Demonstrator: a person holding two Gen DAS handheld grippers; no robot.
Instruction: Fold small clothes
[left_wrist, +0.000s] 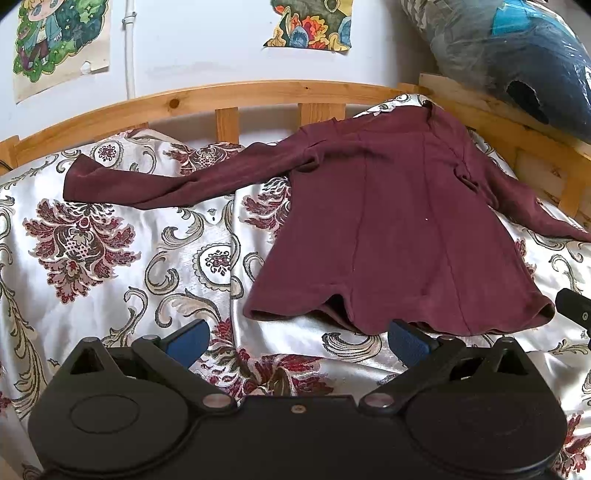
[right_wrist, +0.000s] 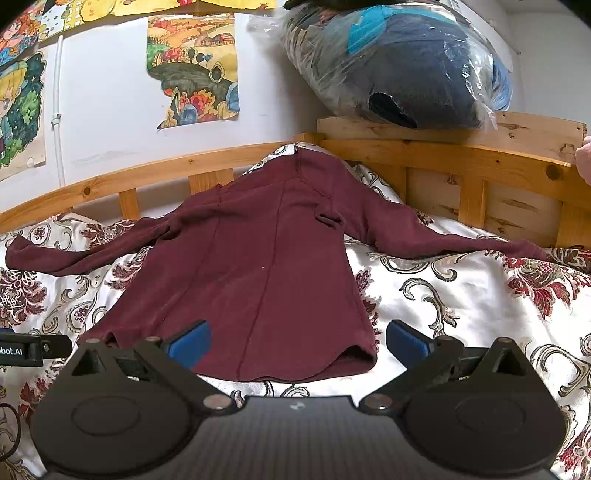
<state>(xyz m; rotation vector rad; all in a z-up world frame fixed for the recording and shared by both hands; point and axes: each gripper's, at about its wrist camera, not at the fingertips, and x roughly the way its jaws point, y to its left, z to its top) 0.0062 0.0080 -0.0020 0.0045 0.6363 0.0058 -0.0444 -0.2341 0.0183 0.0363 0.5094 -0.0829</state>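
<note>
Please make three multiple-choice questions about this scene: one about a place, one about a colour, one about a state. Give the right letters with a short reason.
1. Where does the shirt lie?
A. on the patterned bedspread
B. on the floor
C. on a hanger

2. What colour is the shirt?
A. blue
B. maroon
C. white

3. How are the sleeves?
A. folded over the body
B. spread out to both sides
C. rolled up

Answers: 1 A, bedspread shows all around it. 2 B, the cloth is dark red throughout. 3 B, each sleeve stretches away from the body; the left gripper and right gripper are open, holding nothing.

Black hand-held gripper (left_wrist: 297, 341) with blue fingertips (left_wrist: 188, 341).
</note>
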